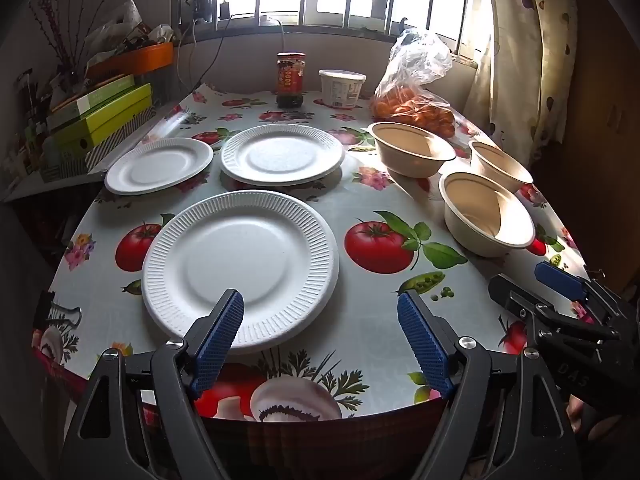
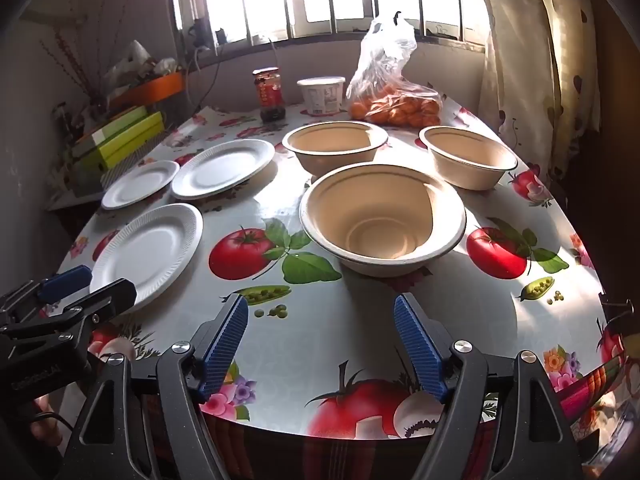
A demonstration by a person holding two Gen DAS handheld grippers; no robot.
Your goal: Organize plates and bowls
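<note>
Three white foam plates lie on the left of the fruit-print table: a near ribbed plate [image 1: 240,268] [image 2: 150,254], a far ribbed plate [image 1: 282,155] [image 2: 223,168] and a smaller smooth plate [image 1: 159,165] [image 2: 140,184]. Three beige bowls stand on the right: a near bowl [image 2: 382,218] [image 1: 486,214], a far left bowl [image 2: 335,146] [image 1: 412,154] and a far right bowl [image 2: 468,156] [image 1: 500,166]. My left gripper [image 1: 320,328] hangs open above the front edge, beside the near plate's rim. My right gripper [image 2: 320,330] is open and empty, short of the near bowl.
At the back stand a red-labelled jar [image 1: 291,79], a white tub [image 1: 342,88] and a plastic bag of oranges [image 1: 416,92]. Green boxes [image 1: 100,120] and clutter sit on a shelf to the left. A curtain [image 1: 532,60] hangs at the right.
</note>
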